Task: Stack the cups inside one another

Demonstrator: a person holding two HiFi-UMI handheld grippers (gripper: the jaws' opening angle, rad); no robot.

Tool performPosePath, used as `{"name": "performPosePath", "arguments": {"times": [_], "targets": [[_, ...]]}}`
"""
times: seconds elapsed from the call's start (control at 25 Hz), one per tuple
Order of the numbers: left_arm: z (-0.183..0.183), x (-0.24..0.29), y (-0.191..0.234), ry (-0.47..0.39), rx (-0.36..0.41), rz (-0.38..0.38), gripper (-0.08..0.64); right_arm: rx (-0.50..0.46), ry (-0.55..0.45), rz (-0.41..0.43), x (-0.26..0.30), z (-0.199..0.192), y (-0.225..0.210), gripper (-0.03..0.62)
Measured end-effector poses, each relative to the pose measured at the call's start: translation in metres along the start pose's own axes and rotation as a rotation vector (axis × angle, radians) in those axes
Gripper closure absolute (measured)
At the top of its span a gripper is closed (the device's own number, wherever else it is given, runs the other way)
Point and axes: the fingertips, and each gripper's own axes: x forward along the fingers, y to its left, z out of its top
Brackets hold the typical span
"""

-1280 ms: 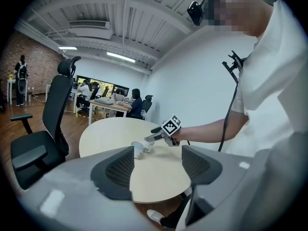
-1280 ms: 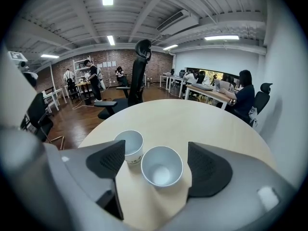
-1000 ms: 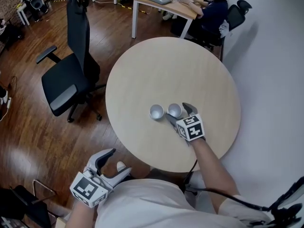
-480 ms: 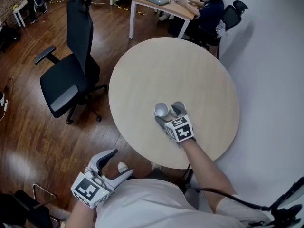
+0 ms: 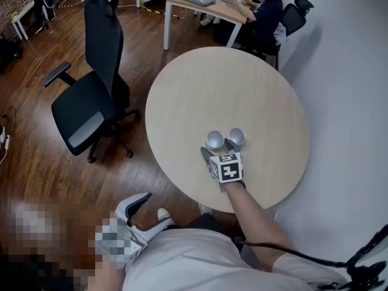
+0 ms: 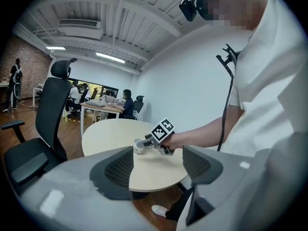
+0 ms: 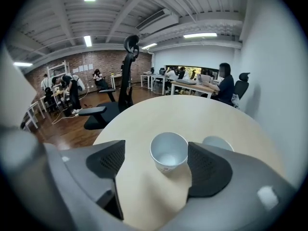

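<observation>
Your right gripper (image 5: 218,148) shifts from one white paper cup (image 5: 236,136) to its twin (image 5: 214,140) at 9 o'clock, jaws spread around it, grasp pending; left gripper (image 6: 157,167) idles open.

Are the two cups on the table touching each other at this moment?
Apart. The right gripper view shows a strip of bare table between the nearer cup and the farther cup.

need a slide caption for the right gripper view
Open right gripper, jaws either side of one cup on the table; second cup at right.
</observation>
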Motion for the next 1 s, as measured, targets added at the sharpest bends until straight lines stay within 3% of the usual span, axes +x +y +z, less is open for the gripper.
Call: {"name": "performPosePath", "arguments": {"times": [0.24,0.52,0.68,0.76,1.0], "targets": [[0.000,-0.007,0.009,0.013,0.007,-0.038,0.221,0.160,0.011,-0.081,0.013,-0.019,-0.006,0.190],[-0.003,-0.022,0.027,0.036,-0.001,-0.025,0.221,0.318,0.022,-0.139,0.043,-0.036,-0.024,0.190],[-0.006,-0.026,0.034,0.050,-0.004,-0.007,0.221,0.343,0.001,-0.182,0.052,-0.033,-0.035,0.193],[-0.007,-0.026,0.037,0.043,-0.003,0.003,0.221,0.340,-0.006,-0.190,0.054,-0.031,-0.036,0.249],[-0.007,-0.019,0.037,0.022,0.003,0.001,0.221,0.252,-0.021,-0.114,0.044,-0.023,-0.018,0.255]]}}
